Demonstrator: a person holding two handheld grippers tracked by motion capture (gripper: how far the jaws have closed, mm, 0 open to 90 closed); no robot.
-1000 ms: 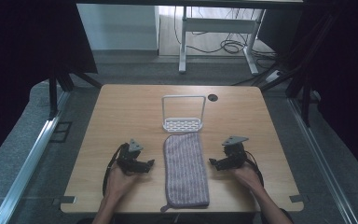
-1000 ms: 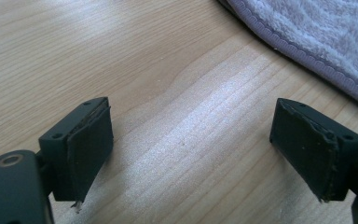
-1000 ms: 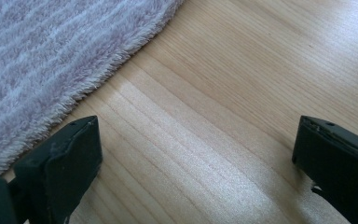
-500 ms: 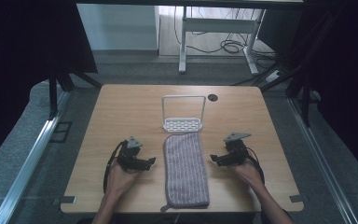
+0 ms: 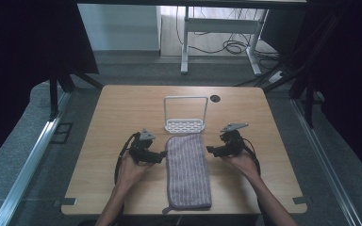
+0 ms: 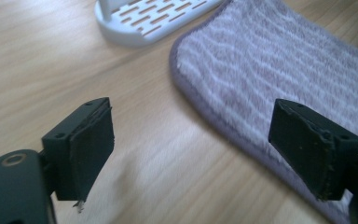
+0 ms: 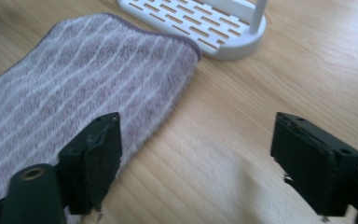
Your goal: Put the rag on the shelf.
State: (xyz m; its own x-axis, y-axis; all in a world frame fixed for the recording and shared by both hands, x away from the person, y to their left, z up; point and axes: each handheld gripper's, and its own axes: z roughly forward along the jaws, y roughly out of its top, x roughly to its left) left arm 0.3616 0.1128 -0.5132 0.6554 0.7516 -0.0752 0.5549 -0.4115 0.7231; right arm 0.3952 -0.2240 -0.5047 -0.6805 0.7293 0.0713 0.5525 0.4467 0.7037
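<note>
A purple striped towel (image 5: 188, 170) lies flat and lengthwise down the middle of the wooden table (image 5: 113, 113). Its far end almost touches a white slotted rack (image 5: 185, 123) with an upright wire frame. My left gripper (image 5: 160, 156) is open just left of the towel's long edge (image 6: 279, 74), low over the wood. At the towel's right edge (image 7: 88, 79) my right gripper (image 5: 210, 150) is open too, with bare wood between its jaws. The rack base (image 6: 154, 18) shows ahead of the left jaws, and the rack base (image 7: 205, 23) also lies beyond the right ones.
A dark round cable hole (image 5: 215, 98) sits in the table near its far edge. Bare wood stretches left and right of the towel. Beyond the table stand a white desk frame (image 5: 217, 33) and floor cables (image 5: 235, 47).
Both grippers have edged inward toward the towel's long sides. The towel and rack have not moved.
</note>
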